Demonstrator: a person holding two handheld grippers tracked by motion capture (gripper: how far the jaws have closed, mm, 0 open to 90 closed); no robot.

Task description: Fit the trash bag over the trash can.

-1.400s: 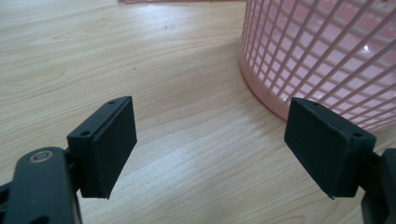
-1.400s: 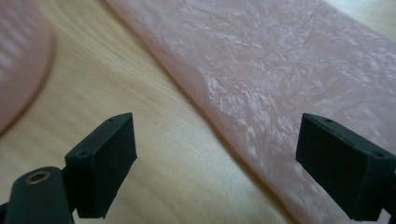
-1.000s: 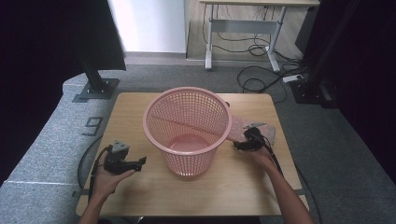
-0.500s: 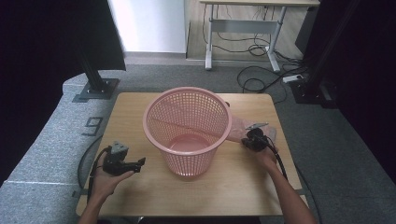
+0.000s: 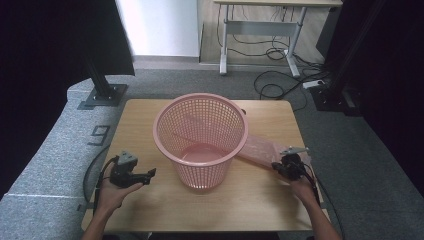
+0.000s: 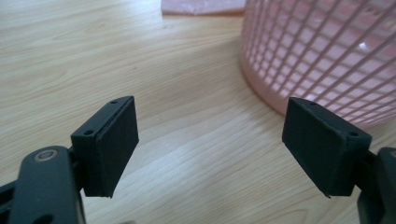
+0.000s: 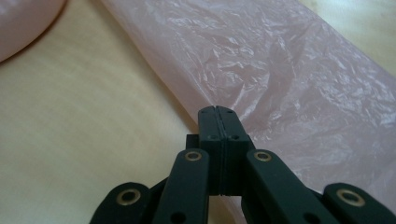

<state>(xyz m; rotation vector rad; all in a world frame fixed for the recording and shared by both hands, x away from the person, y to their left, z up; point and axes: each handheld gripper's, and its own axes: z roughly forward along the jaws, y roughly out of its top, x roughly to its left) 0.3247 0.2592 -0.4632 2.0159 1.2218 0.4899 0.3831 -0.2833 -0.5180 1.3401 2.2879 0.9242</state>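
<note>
Pink bag now lifted beside empty basket

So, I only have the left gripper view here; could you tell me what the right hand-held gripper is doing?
Observer: The right hand-held gripper is shut on the edge of the bag.
Operator: Where does the bag lie?
Observer: On the table, stretched from the right side of the basket to that gripper.
Operator: Is anything inside the basket?
Observer: Nothing that I can see from the high view.
</note>
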